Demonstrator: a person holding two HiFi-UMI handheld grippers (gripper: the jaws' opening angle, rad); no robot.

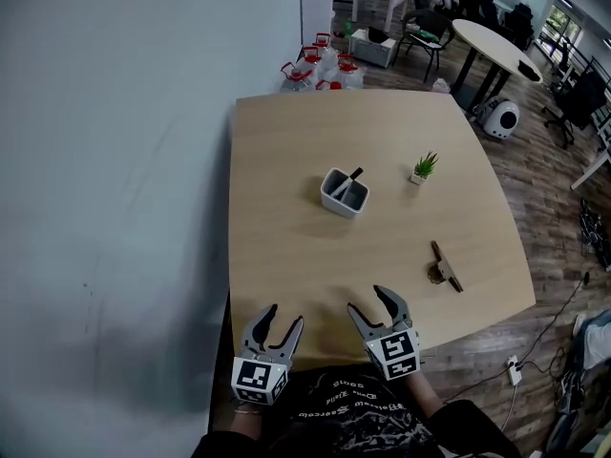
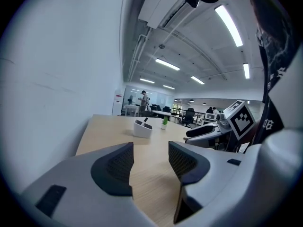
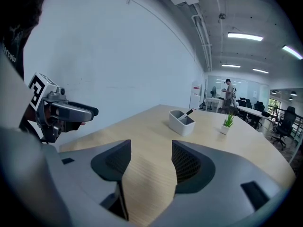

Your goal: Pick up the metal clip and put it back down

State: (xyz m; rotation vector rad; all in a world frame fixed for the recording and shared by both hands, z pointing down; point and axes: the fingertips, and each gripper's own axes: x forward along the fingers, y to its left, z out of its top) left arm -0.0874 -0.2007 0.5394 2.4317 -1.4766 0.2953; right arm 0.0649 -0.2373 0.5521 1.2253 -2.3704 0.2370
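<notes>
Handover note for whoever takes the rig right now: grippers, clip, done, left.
Left gripper: open, empty, over the near edge of the table.
Right gripper: open, empty, beside it.
Metal clip: lying on the table, ahead and to the right of the right gripper, neither gripper touching it.
Done: no grasp under way.
Left: likely reach with the right gripper, lift the clip, set it back down.

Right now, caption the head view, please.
Left gripper and right gripper, both open, at the table edge; metal clip, holder and plant beyond.
</notes>
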